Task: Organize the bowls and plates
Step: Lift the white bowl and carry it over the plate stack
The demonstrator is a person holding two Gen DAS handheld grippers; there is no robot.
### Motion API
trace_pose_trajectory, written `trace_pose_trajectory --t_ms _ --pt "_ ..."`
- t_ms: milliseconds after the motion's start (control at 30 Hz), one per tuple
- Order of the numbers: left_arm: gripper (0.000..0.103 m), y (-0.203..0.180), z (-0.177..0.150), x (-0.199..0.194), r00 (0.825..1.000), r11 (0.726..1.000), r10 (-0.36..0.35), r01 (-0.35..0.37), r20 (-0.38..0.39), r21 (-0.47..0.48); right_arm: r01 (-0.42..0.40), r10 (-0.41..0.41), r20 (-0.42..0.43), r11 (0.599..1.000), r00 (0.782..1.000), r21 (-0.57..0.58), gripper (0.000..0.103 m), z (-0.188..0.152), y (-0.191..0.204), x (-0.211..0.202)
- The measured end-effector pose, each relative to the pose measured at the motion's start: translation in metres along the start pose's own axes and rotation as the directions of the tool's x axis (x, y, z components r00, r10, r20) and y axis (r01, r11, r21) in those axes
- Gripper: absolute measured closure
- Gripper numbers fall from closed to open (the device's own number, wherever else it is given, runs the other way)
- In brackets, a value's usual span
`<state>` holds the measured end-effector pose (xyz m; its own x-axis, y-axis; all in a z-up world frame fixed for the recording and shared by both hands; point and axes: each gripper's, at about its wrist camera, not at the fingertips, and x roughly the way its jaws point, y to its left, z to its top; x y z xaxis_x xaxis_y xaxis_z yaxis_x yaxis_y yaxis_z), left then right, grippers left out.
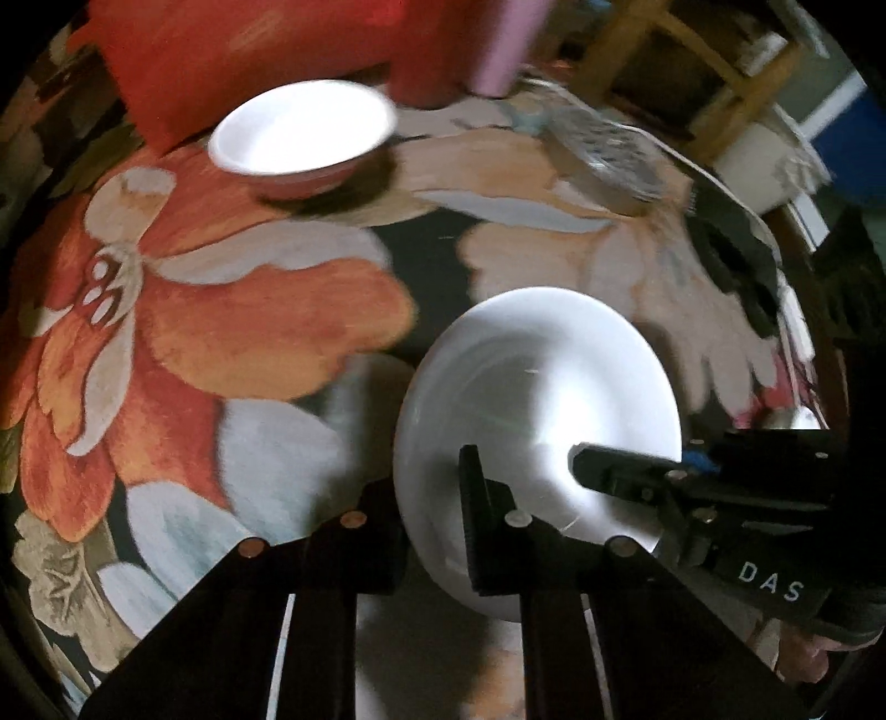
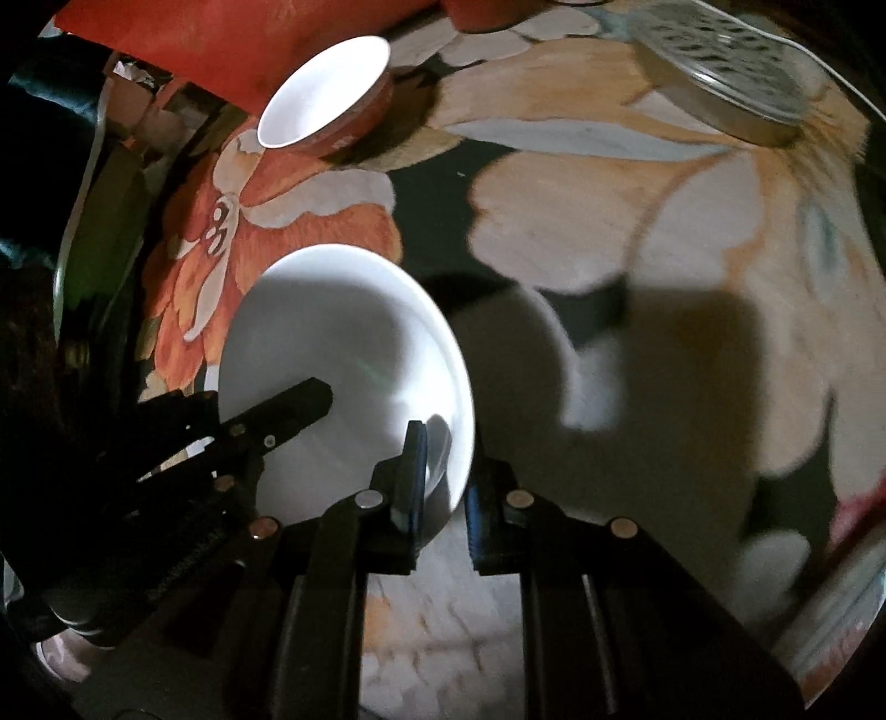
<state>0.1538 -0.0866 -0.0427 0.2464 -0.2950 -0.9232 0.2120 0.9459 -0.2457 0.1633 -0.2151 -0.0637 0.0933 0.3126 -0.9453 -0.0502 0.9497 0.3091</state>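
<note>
A white plate [image 1: 531, 382] is held above the floral tablecloth by both grippers. My left gripper [image 1: 432, 531] is shut on the plate's near left rim. My right gripper [image 2: 443, 498] is shut on the plate [image 2: 332, 343] at its right rim, and it shows in the left wrist view [image 1: 620, 471] reaching over the plate from the right. My left gripper also shows in the right wrist view [image 2: 288, 410] at the plate's left. A bowl, white inside and red outside, [image 1: 302, 135] [image 2: 326, 94] stands at the far left of the table.
The table has a flowered cloth [image 1: 249, 310]. A metal perforated tray [image 1: 603, 155] [image 2: 720, 72] lies at the far right. A red cushion [image 1: 221, 50] and a pink cylinder [image 1: 509, 44] stand behind the bowl. A wooden chair [image 1: 692, 61] is beyond the table edge.
</note>
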Motion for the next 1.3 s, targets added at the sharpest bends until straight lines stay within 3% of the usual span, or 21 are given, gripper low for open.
trace_pose_trajectory --t_ms 233,533,1000,1300 --pt "0.089 -0.073 -0.007 -0.024 0.996 0.993 -0.086 0.083 0.025 0.086 0.039 -0.045 0.046 0.992 0.998 0.116 0.088 -0.043 -0.036 -0.061" --pt "0.089 -0.15 -0.022 -0.029 0.986 0.966 -0.168 0.166 -0.006 0.198 0.116 -0.139 0.092 0.969 0.986 0.216 0.087 -0.091 -0.076 -0.107" --pt "0.089 -0.246 -0.033 -0.018 0.97 0.914 -0.236 0.244 -0.063 0.326 0.154 -0.203 0.106 0.924 0.973 0.35 0.087 -0.138 -0.144 -0.153" --pt "0.089 -0.296 -0.044 -0.001 0.965 0.883 -0.233 0.26 -0.117 0.391 0.17 -0.228 0.09 0.889 0.969 0.426 0.087 -0.163 -0.18 -0.163"
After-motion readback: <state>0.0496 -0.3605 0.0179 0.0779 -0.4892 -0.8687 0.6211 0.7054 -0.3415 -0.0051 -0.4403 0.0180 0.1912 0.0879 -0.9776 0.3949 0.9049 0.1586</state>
